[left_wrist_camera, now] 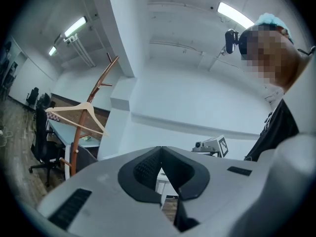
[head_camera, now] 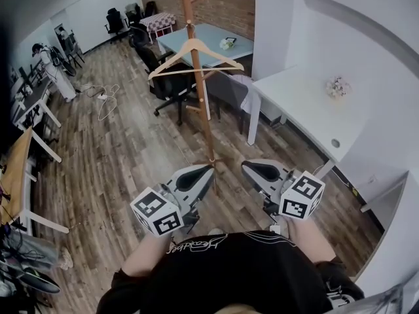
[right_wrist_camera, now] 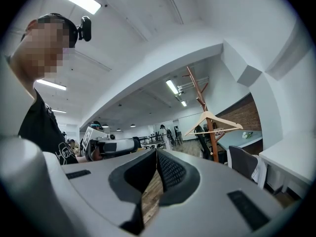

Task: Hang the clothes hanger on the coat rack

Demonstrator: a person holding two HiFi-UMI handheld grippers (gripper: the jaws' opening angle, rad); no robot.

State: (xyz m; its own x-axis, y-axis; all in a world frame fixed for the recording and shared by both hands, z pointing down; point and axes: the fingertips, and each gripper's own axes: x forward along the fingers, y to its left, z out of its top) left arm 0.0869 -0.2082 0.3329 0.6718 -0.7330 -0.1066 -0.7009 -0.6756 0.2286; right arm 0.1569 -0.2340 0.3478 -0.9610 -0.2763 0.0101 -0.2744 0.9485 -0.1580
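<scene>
Hanger (head_camera: 195, 56) hangs on the rack (head_camera: 203, 120) already, L gripper (head_camera: 209, 169) & R gripper (head_camera: 246, 166) both w/ jaws shut tight on nothing, so best hold well clear, don't bump it.

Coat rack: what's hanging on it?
One bare wooden hanger hangs on the coat rack, near the top. The pole covers its hook, so the peg that carries it cannot be seen. The other pegs in view hold nothing.

left gripper (left_wrist_camera: 161, 148): jaws together | hanger (left_wrist_camera: 69, 108): seemingly on coat rack (left_wrist_camera: 76, 142)
</scene>
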